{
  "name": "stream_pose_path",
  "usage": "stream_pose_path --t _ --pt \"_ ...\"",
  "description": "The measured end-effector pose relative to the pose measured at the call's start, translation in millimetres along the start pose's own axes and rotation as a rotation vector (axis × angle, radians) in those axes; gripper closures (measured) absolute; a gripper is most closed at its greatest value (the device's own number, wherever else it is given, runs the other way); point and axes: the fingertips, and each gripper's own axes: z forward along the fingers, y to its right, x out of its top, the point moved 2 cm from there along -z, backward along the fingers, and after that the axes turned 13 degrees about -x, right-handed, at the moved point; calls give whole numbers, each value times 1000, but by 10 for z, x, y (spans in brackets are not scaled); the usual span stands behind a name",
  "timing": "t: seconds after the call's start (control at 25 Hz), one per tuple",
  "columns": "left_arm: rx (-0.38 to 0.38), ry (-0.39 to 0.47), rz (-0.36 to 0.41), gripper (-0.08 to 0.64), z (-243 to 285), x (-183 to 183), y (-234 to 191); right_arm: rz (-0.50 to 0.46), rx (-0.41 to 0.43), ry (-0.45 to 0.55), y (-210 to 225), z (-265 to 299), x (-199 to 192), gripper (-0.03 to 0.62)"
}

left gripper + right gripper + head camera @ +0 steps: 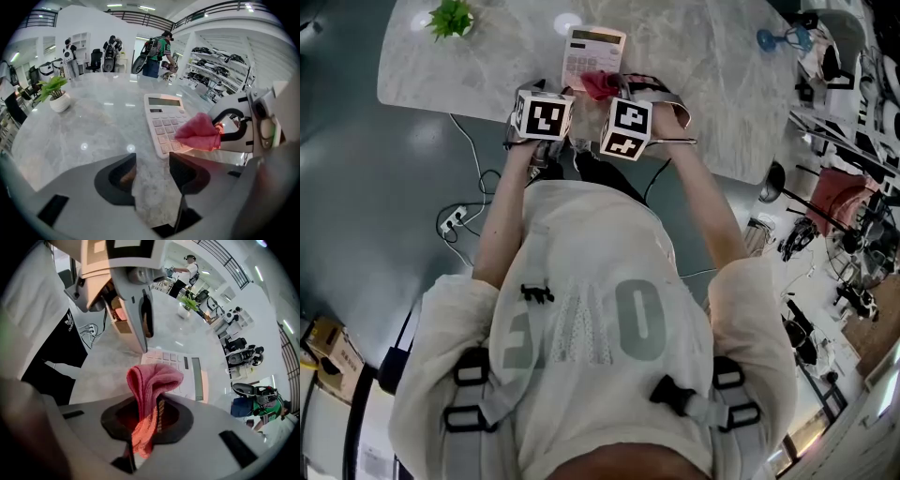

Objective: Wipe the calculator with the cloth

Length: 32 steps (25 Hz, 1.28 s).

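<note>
A white calculator (592,52) lies flat on the marble table (487,66), near its front edge. My right gripper (147,420) is shut on a pink cloth (151,385), which bunches up out of its jaws. The cloth (600,84) hangs over the calculator's near right corner; I cannot tell if it touches the keys (166,129). My left gripper (152,171) is open and holds nothing. It hovers over bare marble just short of the calculator's (164,117) near left corner. In the left gripper view the cloth (199,133) and right gripper (243,126) show at the right.
A small potted plant (450,17) stands at the table's far left. A blue object (778,37) sits at the far right edge. A power strip and cables (452,220) lie on the floor left of the person. Several people (157,51) stand beyond the table.
</note>
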Motion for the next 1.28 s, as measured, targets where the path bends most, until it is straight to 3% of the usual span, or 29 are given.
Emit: stream_pose_path --t 0.24,0.64,1.0,1.28 --pt "0 1 10 331 -2 3 16 -1 35 8 -228 -97 18 537" --pt "-5 -4 24 334 -3 -5 12 6 46 11 -209 -119 29 537" --pt "-7 -10 34 339 -6 -14 21 16 -138 12 874 -26 62 537" --pt "-6 -24 33 342 -1 -20 17 -69 -167 23 1166 222 283 537"
